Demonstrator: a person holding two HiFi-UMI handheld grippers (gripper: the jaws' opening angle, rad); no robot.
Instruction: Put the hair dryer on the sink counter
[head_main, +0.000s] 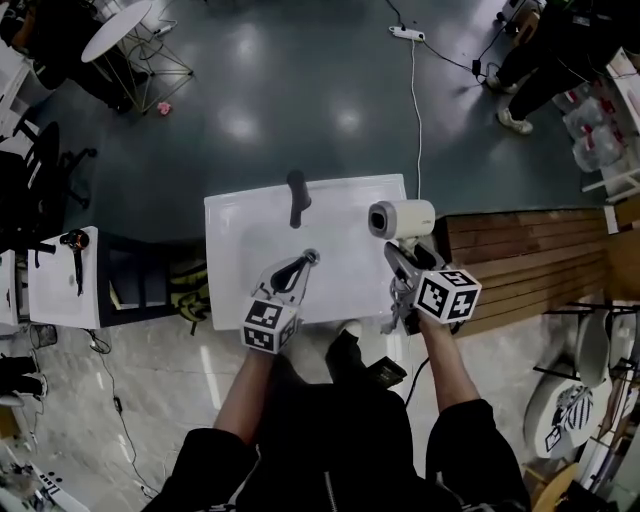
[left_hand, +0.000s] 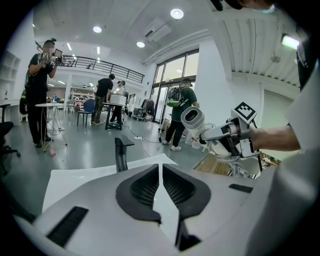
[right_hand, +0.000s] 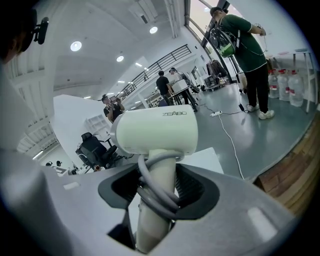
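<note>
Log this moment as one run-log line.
right gripper: shut on hair dryer handle, cord wrapped round it | left gripper: shut, empty | status: dryer held above right edge of sink counter, not set down

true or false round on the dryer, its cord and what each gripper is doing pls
1. The right gripper clamps the dryer by its handle. True.
2. The cord is wound round the handle. True.
3. The left gripper grips the faucet. False: its jaws are together and empty, short of the faucet.
4. The dryer lies on the counter. False: it is held up above it.
</note>
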